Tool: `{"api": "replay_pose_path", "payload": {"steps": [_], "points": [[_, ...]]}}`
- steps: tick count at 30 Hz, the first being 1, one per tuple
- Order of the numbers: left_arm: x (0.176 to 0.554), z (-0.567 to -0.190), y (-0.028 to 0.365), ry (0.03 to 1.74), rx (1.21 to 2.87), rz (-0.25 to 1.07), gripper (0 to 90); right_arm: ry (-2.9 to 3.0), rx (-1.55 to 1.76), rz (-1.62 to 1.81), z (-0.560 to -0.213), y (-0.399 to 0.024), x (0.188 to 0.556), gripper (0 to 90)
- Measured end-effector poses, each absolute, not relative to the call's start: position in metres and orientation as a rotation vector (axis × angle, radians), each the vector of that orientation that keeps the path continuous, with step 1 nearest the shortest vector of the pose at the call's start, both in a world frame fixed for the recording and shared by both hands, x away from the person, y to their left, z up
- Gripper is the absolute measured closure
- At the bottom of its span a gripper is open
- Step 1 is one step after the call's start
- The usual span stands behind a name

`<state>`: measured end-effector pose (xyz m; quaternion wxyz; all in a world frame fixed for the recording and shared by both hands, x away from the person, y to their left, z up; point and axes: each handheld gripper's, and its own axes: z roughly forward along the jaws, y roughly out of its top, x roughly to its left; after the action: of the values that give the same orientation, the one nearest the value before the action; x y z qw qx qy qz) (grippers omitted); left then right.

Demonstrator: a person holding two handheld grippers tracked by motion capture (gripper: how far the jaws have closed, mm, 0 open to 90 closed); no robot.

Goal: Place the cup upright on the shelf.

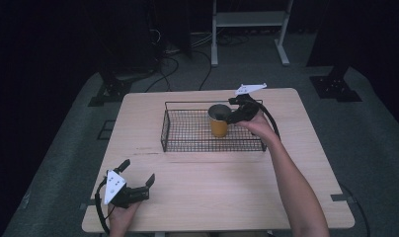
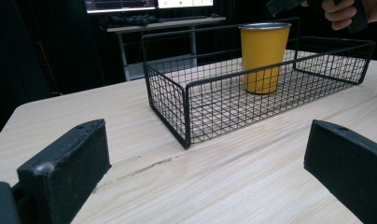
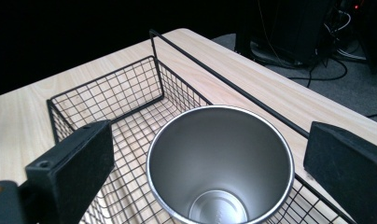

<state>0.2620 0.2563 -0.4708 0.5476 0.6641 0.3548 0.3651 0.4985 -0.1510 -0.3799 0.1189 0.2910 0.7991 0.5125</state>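
Dark curtains and cabling are ringing a pale wooden table (image 1: 212, 197) that is standing on grey carpet, with a white metal frame (image 1: 249, 19) behind it.

At the near left corner, the left gripper (image 1: 138, 174) is lying low over the bare wood in the person's left hand (image 1: 122, 213), its jaws spread wide and holding nothing; in the left gripper view the tabletop is showing between them, with the basket well ahead.

Moving toward the middle, a black wire basket (image 1: 187, 146) is sitting on the far half of the table, long side toward the person. Inside its right portion a yellow metal cup (image 1: 219, 121) is standing upright on the mesh floor, mouth up and empty, its steel interior showing clearly in the right gripper view (image 3: 221, 158).

Further right, the right gripper (image 1: 226, 111) is hanging at the cup's rim, the hand (image 1: 257, 126) behind it. Its jaws are wide apart, flanking the cup from above without touching it.

Judging from this, the step in hand is either the approach for a grasp on the cup or a release just made; the pictures are not settling which. If a grasp is meant, the next move is calling for lowering the jaws around the wall below the rim, squarely and clear of the basket's far wire, then closing firmly enough that the smooth, tapering side is not slipping.
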Motion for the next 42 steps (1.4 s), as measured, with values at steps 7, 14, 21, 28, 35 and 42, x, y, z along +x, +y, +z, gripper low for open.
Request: {"api": "replay_pose_path", "payload": {"steps": [7, 14, 21, 28, 35, 42], "points": [[0.261, -0.471, 0.256, 0.836, 1.574, 0.867, 0.0, 2.311, 0.849, 1.516, -0.375, -0.163, 0.488, 1.3], [0.261, -0.471, 0.256, 0.837, 1.575, 0.867, 0.0, 2.326, 0.859, 1.505, -0.37, -0.174, 0.48, 1.3], [0.261, -0.471, 0.256, 0.837, 1.575, 0.87, 0.0, 2.297, 0.847, 1.534, -0.363, -0.183, 0.47, 1.3], [0.261, -0.471, 0.256, 0.836, 1.576, 0.87, 0.0, 2.305, 0.854, 1.545, -0.366, -0.195, 0.459, 1.3], [0.261, -0.471, 0.256, 0.838, 1.577, 0.872, 0.0, 2.313, 0.854, 1.556, -0.368, -0.206, 0.449, 1.3], [0.261, -0.471, 0.256, 0.838, 1.577, 0.872, 0.0, 2.318, 0.857, 1.563, -0.373, -0.214, 0.439, 1.3]]}}
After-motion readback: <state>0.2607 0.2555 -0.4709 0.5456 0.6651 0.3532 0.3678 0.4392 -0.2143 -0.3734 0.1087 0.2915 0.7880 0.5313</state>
